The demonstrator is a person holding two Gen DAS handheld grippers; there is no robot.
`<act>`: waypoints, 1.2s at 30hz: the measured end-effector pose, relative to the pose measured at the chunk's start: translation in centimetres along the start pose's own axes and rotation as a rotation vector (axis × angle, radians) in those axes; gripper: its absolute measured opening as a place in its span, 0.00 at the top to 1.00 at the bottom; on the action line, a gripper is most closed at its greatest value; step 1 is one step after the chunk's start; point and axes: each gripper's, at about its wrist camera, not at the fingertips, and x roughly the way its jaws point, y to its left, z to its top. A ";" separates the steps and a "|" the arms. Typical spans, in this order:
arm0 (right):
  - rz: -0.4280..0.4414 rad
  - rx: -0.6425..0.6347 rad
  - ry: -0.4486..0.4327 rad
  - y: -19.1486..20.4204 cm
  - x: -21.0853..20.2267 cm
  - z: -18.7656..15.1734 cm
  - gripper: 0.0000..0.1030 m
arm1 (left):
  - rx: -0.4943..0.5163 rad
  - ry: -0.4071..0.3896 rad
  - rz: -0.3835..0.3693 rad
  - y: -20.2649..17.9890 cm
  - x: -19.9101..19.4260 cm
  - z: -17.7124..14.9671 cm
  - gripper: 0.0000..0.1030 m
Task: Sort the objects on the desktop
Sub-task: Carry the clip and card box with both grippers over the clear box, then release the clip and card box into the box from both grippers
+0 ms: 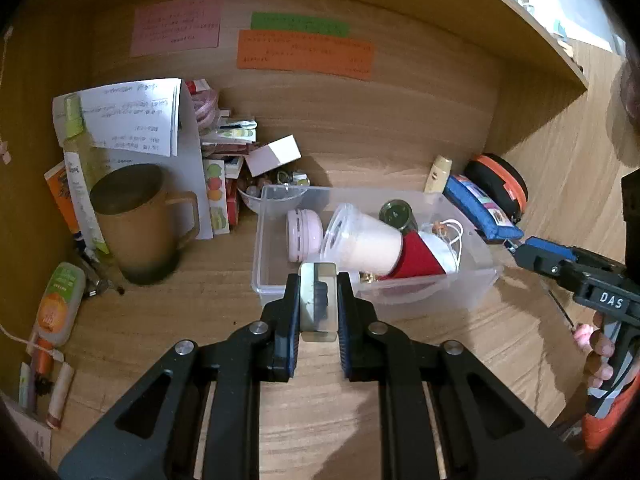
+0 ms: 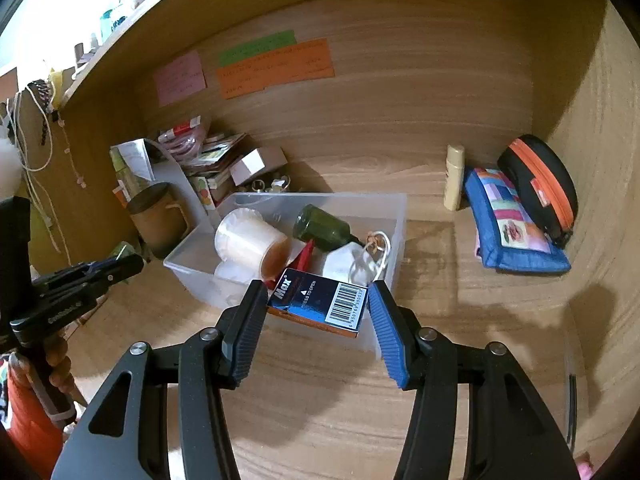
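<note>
The small clear rectangular block with a dark insert (image 1: 318,300) is being held upright between the blue pads of the left tongs (image 1: 319,280), which are clamped together on its two broad faces, above the near rim of the clear plastic storage bin (image 1: 472,280) standing on the wood-grain counter (image 1: 192,312). This block is judged to be stiff, light and smooth-sided, so slippage is being guarded against by a flat, centred grip. The dark blue glossy cardboard box marked "Max" with a white barcode label (image 2: 320,300) is being carried between the pads of the right tongs (image 2: 318,300), which are closed on its short ends, just in front of the same bin. The box is judged light and crushable; it is best taken by its ends, as here, with moderate pressure. A translucent cup, a green glass bottle (image 2: 320,226) and a red-and-white cloth item are lying inside the bin.
</note>
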 end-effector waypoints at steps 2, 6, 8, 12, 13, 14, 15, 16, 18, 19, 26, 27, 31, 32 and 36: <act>0.001 -0.003 0.004 0.1 0.5 0.3 0.53 | 0.004 0.001 -0.006 -0.1 0.2 0.3 0.85; -0.005 -0.013 0.018 0.0 1.9 0.7 0.53 | 0.028 -0.008 -0.012 -0.5 0.7 1.0 0.85; -0.004 -0.012 0.029 -0.1 2.6 0.9 0.53 | 0.026 -0.008 -0.018 -0.5 1.0 1.2 0.85; 0.000 -0.013 0.047 -0.2 4.1 1.1 0.53 | 0.029 -0.001 -0.015 -0.5 1.9 1.5 0.85; -0.004 -0.014 0.050 -0.2 4.4 1.2 0.53 | 0.028 0.003 -0.013 -0.4 2.2 1.6 0.85; -0.009 -0.016 0.051 -0.2 4.8 1.2 0.53 | 0.026 0.007 -0.012 -0.3 2.5 1.7 0.85; -0.012 -0.018 0.053 -0.2 5.1 1.3 0.53 | 0.025 0.010 -0.011 -0.2 2.8 1.8 0.85; -0.011 -0.020 0.058 -0.1 5.5 1.4 0.53 | 0.023 0.013 -0.010 -0.2 3.0 1.8 0.85; -0.007 -0.022 0.068 -0.1 6.4 1.4 0.53 | 0.016 0.020 -0.013 0.1 3.7 2.0 0.85; -0.004 -0.023 0.072 0.0 6.7 1.5 0.53 | 0.010 0.027 -0.016 0.2 4.1 2.1 0.85; -0.005 -0.031 0.085 -0.2 8.7 1.4 0.53 | -0.001 0.076 0.000 0.8 6.7 2.0 0.85; -0.008 -0.030 0.089 -0.3 8.9 1.4 0.53 | -0.005 0.082 0.000 0.9 7.0 2.0 0.85; -0.015 -0.044 0.083 -0.3 9.2 1.4 0.53 | -0.019 0.093 0.005 1.2 8.1 1.8 0.85; -0.015 -0.049 0.082 -0.2 9.3 1.4 0.53 | -0.020 0.095 0.005 1.2 8.3 1.7 0.85; -0.016 -0.059 0.084 0.0 9.6 1.4 0.52 | -0.027 0.112 -0.001 1.3 9.3 1.4 0.85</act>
